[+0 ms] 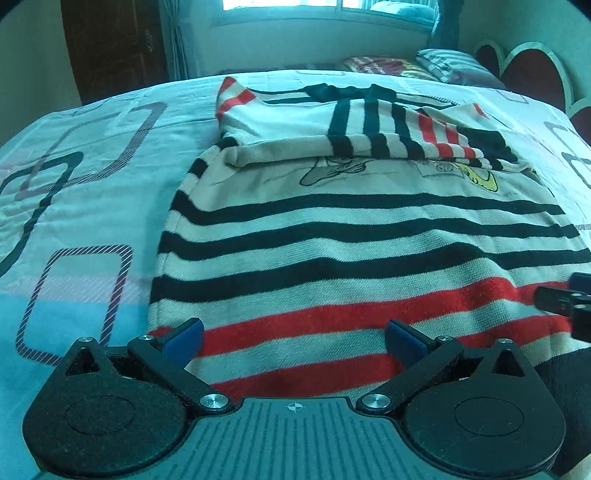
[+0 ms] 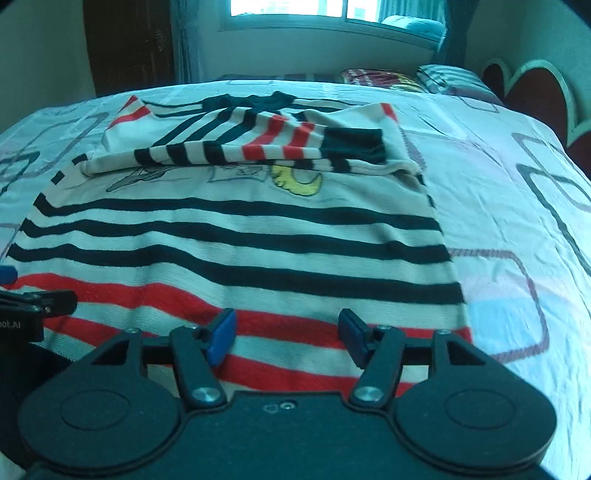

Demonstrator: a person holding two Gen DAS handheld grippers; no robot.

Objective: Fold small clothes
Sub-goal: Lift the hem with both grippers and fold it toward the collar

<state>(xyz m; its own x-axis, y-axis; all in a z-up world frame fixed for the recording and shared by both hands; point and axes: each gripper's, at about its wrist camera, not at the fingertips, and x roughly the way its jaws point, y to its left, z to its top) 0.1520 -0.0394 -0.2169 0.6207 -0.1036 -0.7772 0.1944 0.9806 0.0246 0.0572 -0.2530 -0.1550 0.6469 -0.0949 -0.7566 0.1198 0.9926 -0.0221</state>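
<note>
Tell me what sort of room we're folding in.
Most likely a bedroom: the striped knitted sweater lies on a pale blue patterned bedsheet, with pillows by a dark red heart-shaped headboard and a curtained window beyond.

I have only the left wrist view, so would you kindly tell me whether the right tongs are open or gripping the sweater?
Observer: The right tongs are open and grip nothing. They are poised over the red stripes near the hem of the sweater.
Operator: Thank you. Where is the sweater's right edge relative to them?
Observer: It runs a little to the right of them, lying flat on the bedsheet.
Operator: Does the folded sleeve reach that edge?
Observer: Its black cuff stops short of it. Only a pale layer carries on to the edge.
</note>
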